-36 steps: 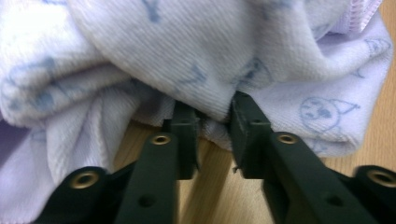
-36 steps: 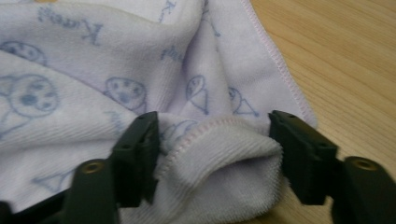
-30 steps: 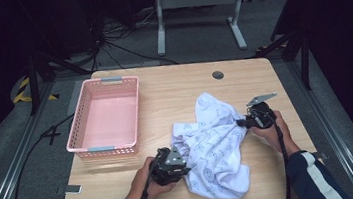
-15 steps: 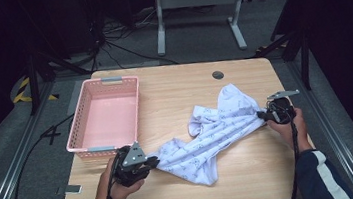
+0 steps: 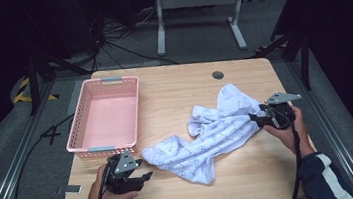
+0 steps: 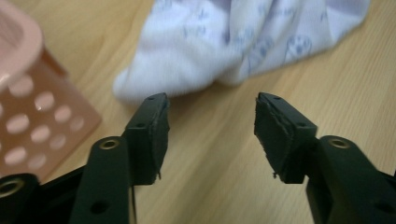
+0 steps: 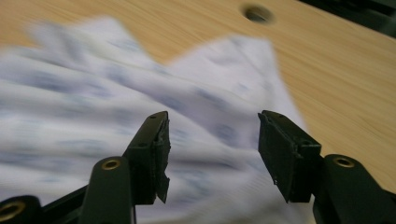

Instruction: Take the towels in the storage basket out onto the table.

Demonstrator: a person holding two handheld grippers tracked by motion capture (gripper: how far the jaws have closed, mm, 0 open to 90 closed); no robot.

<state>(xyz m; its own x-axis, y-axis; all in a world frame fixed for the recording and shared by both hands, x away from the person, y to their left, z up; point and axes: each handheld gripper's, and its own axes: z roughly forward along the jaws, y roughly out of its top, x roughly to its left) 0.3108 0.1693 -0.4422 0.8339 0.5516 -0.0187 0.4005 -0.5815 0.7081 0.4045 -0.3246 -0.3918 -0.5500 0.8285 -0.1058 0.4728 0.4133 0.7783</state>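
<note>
At the near left edge of the wooden counter [image 5: 173, 87] the left gripper [image 5: 142, 170] lies low in the person's left hand [image 5: 106, 198]; its jaws have just been opening and stand wide apart with bare wood between them, the near tip of the white printed cloth [image 6: 243, 42] lying just beyond them and not touched. The cloth [image 5: 218, 132] stretches across the counter from that near-left tip, up and to the right, to a crumpled heap at the right side. There the right gripper [image 5: 256, 119], held in the right hand [image 5: 283, 130], has its jaws likewise just opened, set wide above the cloth [image 7: 116, 116], with the pads not pressing on it. Beyond the left gripper, a pink basket [image 5: 84, 140] stands on the left part of the counter, well apart from the cloth's heap. Farther back a small round hole [image 5: 218, 74] sits in the counter near its far edge.
</note>
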